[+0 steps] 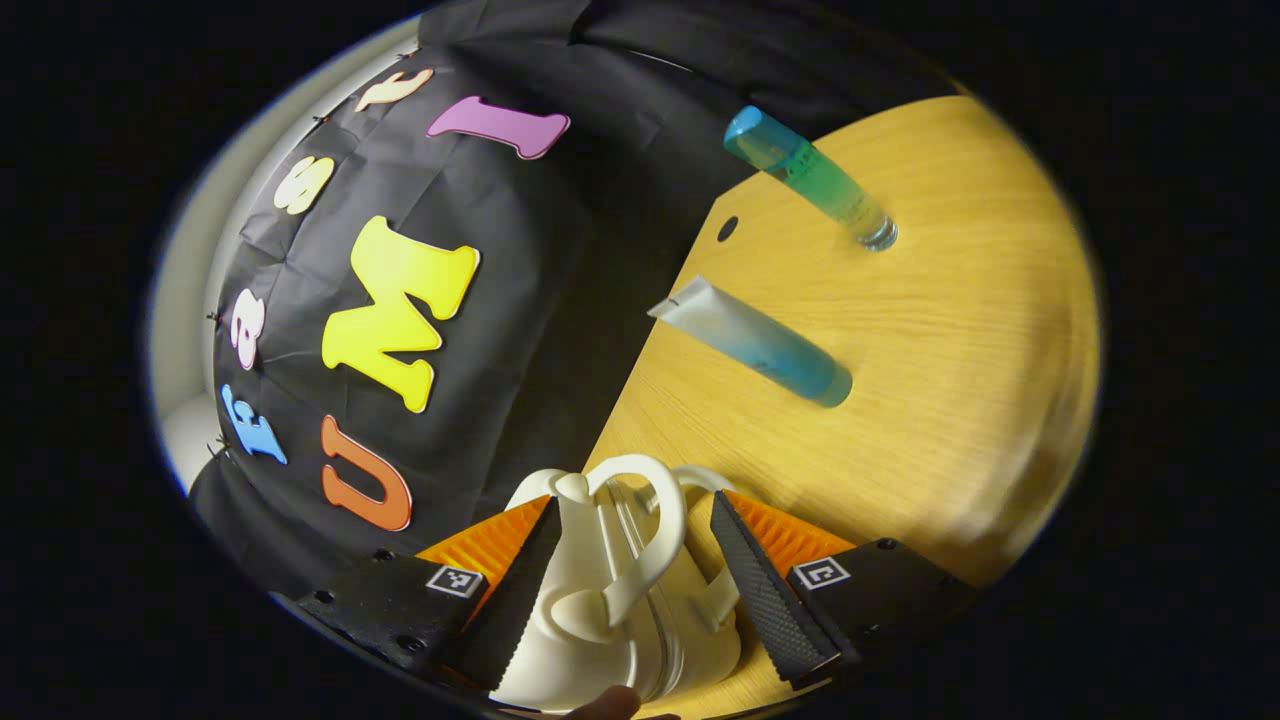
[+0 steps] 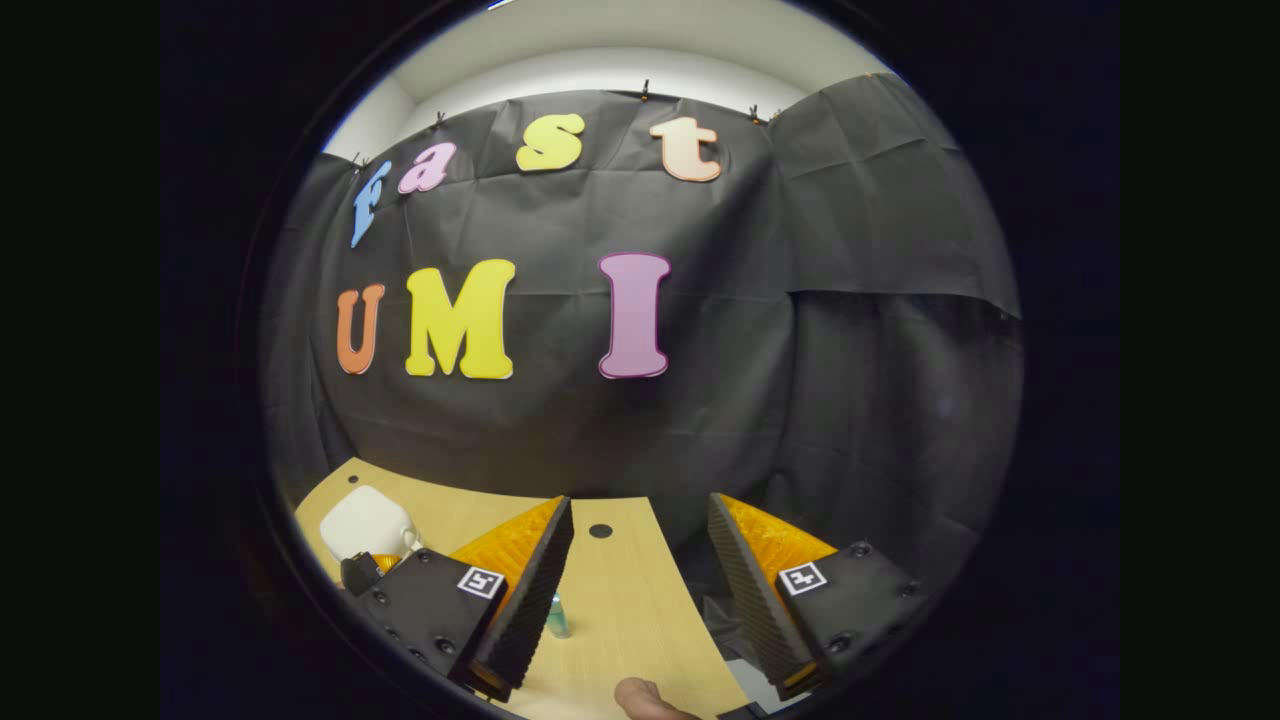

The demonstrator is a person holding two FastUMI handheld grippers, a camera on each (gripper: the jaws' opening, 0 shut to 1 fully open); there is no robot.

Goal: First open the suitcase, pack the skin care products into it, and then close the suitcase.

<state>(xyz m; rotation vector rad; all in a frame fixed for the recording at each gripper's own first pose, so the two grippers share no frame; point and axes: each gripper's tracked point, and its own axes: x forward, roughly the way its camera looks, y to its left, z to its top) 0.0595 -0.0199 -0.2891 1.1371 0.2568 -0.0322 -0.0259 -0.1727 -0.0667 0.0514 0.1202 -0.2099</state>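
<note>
A pale wooden table [image 2: 620,590] stands against black cloth wall [image 2: 850,400]; white ceiling [image 2: 620,50] above.

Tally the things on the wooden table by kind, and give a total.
Suitcases: 1, the white suitcase, between the left tool's fingers.
Bottles: 1, the blue-green bottle, standing.
Tubes: 1, the blue tube, standing on its cap.
Total: 3, all on the table.
</note>
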